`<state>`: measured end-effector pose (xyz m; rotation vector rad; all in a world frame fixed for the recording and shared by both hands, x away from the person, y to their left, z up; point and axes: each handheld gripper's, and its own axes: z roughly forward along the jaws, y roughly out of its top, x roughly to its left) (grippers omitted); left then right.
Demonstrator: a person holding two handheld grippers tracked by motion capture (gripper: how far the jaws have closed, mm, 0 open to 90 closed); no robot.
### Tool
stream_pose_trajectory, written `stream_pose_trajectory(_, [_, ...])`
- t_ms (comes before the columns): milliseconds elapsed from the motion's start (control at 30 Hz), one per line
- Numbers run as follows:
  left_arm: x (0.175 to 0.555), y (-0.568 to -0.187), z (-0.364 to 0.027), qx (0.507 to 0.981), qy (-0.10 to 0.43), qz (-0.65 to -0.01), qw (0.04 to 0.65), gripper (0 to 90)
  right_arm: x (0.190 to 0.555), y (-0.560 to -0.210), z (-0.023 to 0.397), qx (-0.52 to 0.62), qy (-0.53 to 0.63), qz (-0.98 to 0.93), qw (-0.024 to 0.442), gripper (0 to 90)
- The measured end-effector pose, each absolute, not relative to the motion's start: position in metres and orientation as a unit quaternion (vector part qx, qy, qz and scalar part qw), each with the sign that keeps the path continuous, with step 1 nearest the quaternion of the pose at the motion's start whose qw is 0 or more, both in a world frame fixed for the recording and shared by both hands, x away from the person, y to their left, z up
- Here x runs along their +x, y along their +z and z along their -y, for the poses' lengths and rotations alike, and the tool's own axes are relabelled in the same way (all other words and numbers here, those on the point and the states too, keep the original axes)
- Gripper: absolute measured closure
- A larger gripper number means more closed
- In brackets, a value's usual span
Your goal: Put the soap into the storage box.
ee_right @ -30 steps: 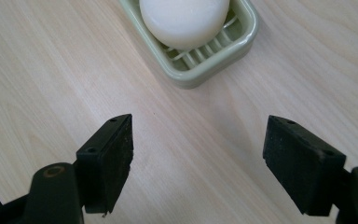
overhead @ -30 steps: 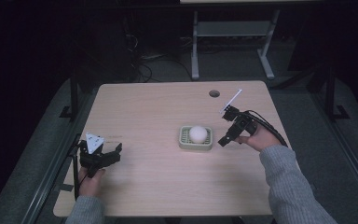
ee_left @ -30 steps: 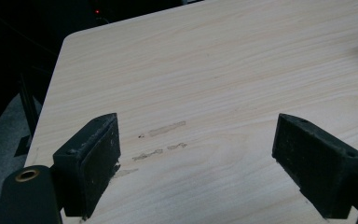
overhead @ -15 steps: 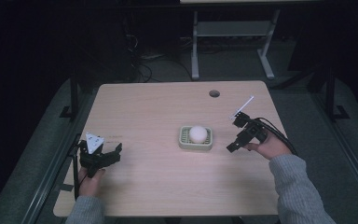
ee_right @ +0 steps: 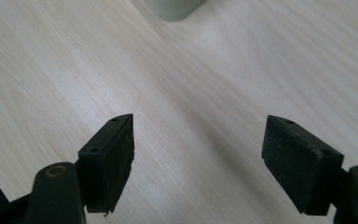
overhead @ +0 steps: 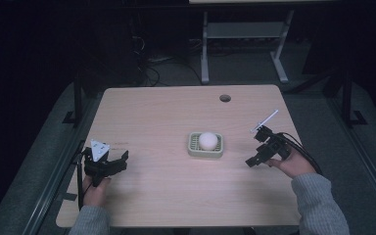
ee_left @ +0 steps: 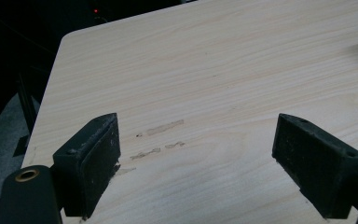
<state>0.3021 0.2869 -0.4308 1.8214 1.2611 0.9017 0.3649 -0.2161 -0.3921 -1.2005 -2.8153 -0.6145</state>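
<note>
Left tool point(ee_left: 198, 161) gapes empty over the pale table point(ee_left: 223, 70) (faint smudges between).

High cam overhead, facing forward-down on whole bench point(overhead: 166, 196). Both gripper cams sit low, close, sharing bench top and tray point(overhead: 205, 145) edge.

Dim room; light wood table point(overhead: 166, 112), grey carpet point(overhead: 323, 98), white desk frame point(overhead: 245, 34) behind.

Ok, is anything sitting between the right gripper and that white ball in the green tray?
Nothing visible. Bare table lies between the right gripper and the green tray holding the white ball. Its jaws stand open and empty, the tray's corner just ahead.
</note>
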Motion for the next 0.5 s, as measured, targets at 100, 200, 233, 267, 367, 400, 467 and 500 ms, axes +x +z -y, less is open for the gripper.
stream_pose_trajectory(100, [0.302,-0.431,-0.287,0.708,0.350,-0.493,0.366,14.8,0.360,-0.398,0.222,-0.389,-0.199,0.899,0.011,25.1])
stream_pose_trajectory(200, [0.303,-0.431,-0.287,0.707,0.350,-0.494,0.367,14.8,0.355,-0.403,0.226,-0.392,-0.200,0.898,0.010,25.0])
stream_pose_trajectory(233, [0.303,-0.431,-0.287,0.707,0.349,-0.494,0.366,14.9,0.353,-0.404,0.227,-0.395,-0.202,0.896,0.012,25.1])
stream_pose_trajectory(267, [0.303,-0.431,-0.287,0.707,0.349,-0.494,0.367,14.8,0.352,-0.406,0.229,-0.395,-0.204,0.895,0.011,25.0])
stream_pose_trajectory(367, [0.303,-0.431,-0.287,0.707,0.349,-0.493,0.367,14.9,0.346,-0.409,0.232,-0.398,-0.208,0.893,0.010,25.0])
stream_pose_trajectory(400, [0.303,-0.431,-0.287,0.708,0.347,-0.493,0.368,14.8,0.344,-0.409,0.232,-0.399,-0.210,0.892,0.007,25.0])
stream_pose_trajectory(467, [0.303,-0.431,-0.286,0.711,0.347,-0.490,0.366,14.8,0.337,-0.409,0.234,-0.399,-0.215,0.891,-0.006,25.0])
stream_pose_trajectory(500, [0.303,-0.431,-0.286,0.713,0.345,-0.489,0.366,14.8,0.332,-0.409,0.235,-0.401,-0.218,0.890,-0.011,25.0])
